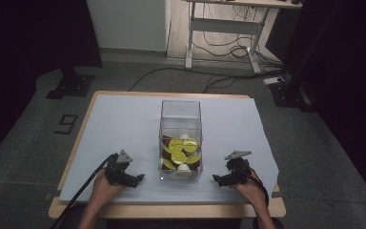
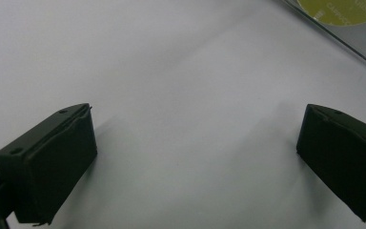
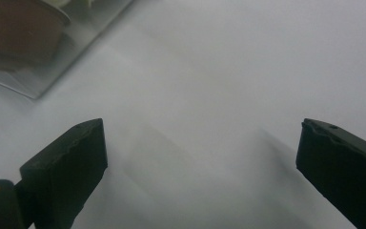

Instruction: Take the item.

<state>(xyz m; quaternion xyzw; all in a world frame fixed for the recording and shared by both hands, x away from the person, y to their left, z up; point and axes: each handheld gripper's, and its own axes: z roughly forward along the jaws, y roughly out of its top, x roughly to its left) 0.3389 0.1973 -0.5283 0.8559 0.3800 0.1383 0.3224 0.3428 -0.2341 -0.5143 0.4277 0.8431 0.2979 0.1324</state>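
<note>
A clear plastic box (image 1: 181,114) stands upright in the middle of the white-covered table (image 1: 124,124). Several small pods lie in its bottom, brown cups with yellow-green lids (image 1: 177,146) and a few white ones. My left gripper (image 1: 139,180) rests on the table just left of the box, open, nothing between its jaws. My right gripper (image 1: 217,179) rests just right of the box, also open and empty. The left gripper view catches the box's corner (image 2: 362,45) with a yellow-green lid (image 2: 343,10) behind it. The right gripper view catches a brown cup (image 3: 16,28) through the box wall.
White sheet (image 2: 181,86) lies bare between and ahead of both pairs of jaws. The table's wooden front edge (image 1: 171,210) runs just behind the hands. A desk frame (image 1: 224,28) and floor cables (image 1: 219,47) lie beyond the table.
</note>
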